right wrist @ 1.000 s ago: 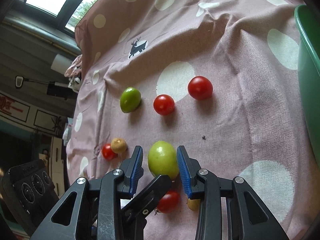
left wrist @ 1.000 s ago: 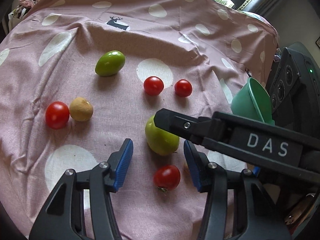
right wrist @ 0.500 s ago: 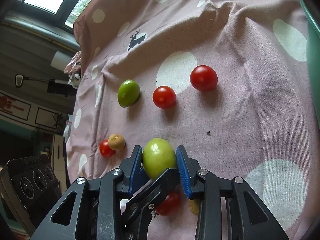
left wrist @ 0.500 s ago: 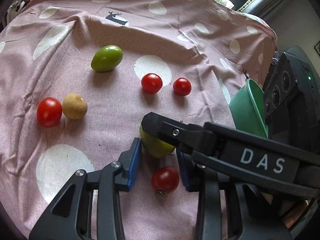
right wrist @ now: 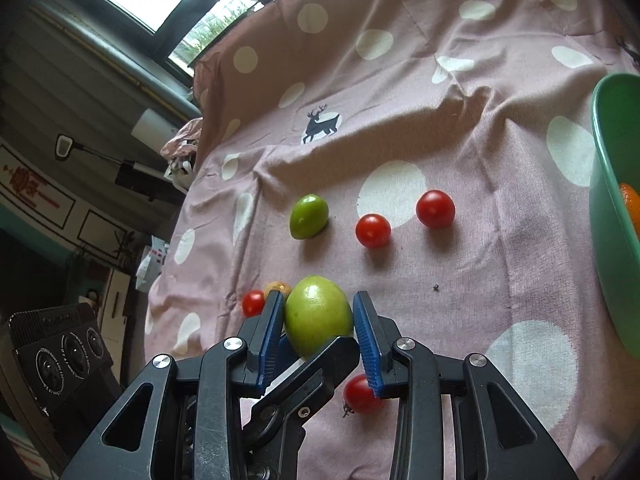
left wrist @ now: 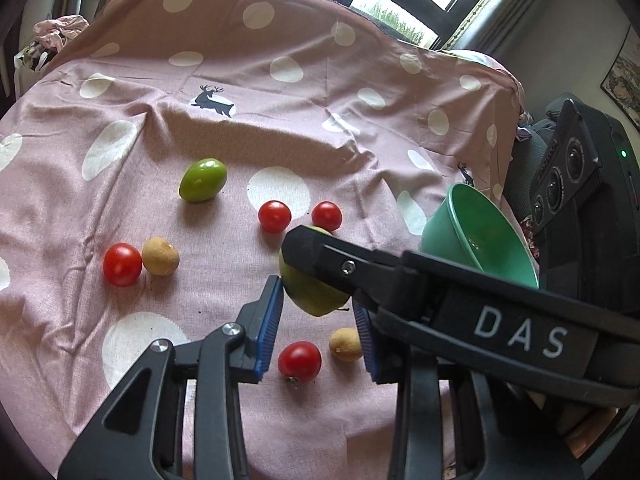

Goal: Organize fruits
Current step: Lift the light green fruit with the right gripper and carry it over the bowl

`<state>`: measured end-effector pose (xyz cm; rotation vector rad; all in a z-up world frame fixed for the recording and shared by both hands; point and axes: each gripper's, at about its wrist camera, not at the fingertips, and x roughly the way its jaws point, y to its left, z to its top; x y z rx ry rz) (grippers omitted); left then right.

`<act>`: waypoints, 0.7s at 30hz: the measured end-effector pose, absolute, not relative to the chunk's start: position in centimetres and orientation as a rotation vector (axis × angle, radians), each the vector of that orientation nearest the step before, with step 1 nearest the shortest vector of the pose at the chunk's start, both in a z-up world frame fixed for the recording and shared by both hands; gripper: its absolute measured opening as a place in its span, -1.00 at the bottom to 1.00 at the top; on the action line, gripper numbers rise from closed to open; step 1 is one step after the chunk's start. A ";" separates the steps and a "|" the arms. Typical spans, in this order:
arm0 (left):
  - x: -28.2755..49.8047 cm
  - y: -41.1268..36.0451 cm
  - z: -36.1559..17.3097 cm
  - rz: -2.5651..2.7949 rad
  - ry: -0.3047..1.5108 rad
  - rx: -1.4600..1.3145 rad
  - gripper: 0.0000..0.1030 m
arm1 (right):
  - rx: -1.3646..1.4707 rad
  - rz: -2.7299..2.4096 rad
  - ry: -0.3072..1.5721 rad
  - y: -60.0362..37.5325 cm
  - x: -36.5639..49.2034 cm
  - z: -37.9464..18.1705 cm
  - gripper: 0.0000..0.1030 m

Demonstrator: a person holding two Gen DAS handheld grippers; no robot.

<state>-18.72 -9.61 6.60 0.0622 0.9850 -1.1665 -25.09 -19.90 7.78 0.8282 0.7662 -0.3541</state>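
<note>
My right gripper (right wrist: 318,334) is shut on a large green fruit (right wrist: 318,318) and holds it above the pink dotted cloth (right wrist: 460,128). In the left wrist view the same fruit (left wrist: 312,296) shows under the right gripper's black finger (left wrist: 320,256). My left gripper (left wrist: 318,328) is open and empty, just below that fruit, above a red tomato (left wrist: 299,361) and a tan fruit (left wrist: 345,345). A green bowl (left wrist: 476,232) stands at the right, with an orange fruit (right wrist: 630,208) inside it.
On the cloth lie a smaller green fruit (left wrist: 203,179), two red tomatoes (left wrist: 274,216) (left wrist: 326,216), and at the left a red tomato (left wrist: 122,264) beside a tan fruit (left wrist: 160,256). A black device (left wrist: 576,184) stands behind the bowl. Windows are at the back.
My right gripper closed on the large green fruit and lifted it off the cloth. My left gripper rose and pulled back; the tan fruit beside the near tomato came into view.
</note>
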 end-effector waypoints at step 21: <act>-24.0 -11.8 12.2 -1.335 0.778 0.057 -0.33 | 0.727 -0.455 0.553 -20.5 -30.8 14.3 -0.26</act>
